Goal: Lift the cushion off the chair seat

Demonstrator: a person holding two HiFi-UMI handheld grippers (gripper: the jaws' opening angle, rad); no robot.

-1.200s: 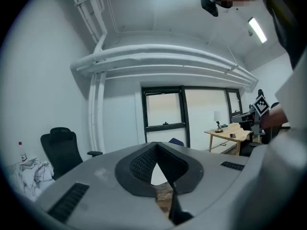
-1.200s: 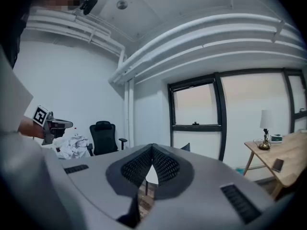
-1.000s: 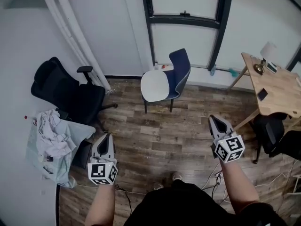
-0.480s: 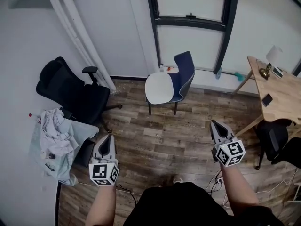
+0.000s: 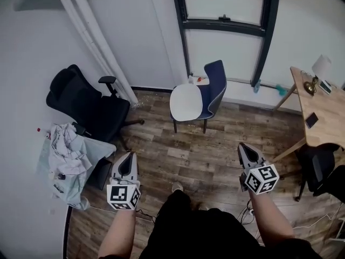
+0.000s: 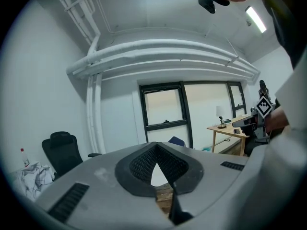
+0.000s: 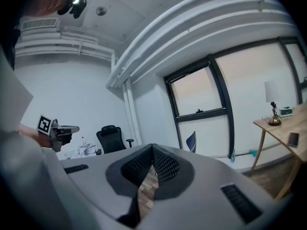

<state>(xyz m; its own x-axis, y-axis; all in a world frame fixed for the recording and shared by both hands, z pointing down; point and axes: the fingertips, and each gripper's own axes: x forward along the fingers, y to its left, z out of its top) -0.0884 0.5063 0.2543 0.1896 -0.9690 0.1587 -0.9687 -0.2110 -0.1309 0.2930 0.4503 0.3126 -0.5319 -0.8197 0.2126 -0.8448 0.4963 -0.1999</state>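
Fingers [image 6: 144,163] of the left gripper [image 5: 128,155]: closed tip to tip, nothing held. Fingers [image 7: 165,166] of the right gripper [image 5: 241,145]: likewise pressed together and empty. Both low in the head view, left gripper at lower left, right gripper at lower right, each aimed up the frame across the bare wooden floor [image 5: 183,155].

White cushion [image 5: 186,102] at upper centre, lying flat on the seat of the blue chair [image 5: 216,80], in front of the window wall. Well apart from both pairs of fingers, straight up the frame and about midway between them. Neither hand clearly nearer, the right perhaps slightly. Chair back along the cushion's right edge, so the open front edge toward frame left, with the cushion spilling past the seat on that side. Long axis hard to call from here: roundish, maybe a little longer up and down the frame.

Likely needed first: walking closer, then opening up before any grab at an edge. Probably easier from the left and near edges, clear of the chair back. Black office chair [image 5: 81,104] at left and table [image 5: 329,109] at right, both off the direct line.
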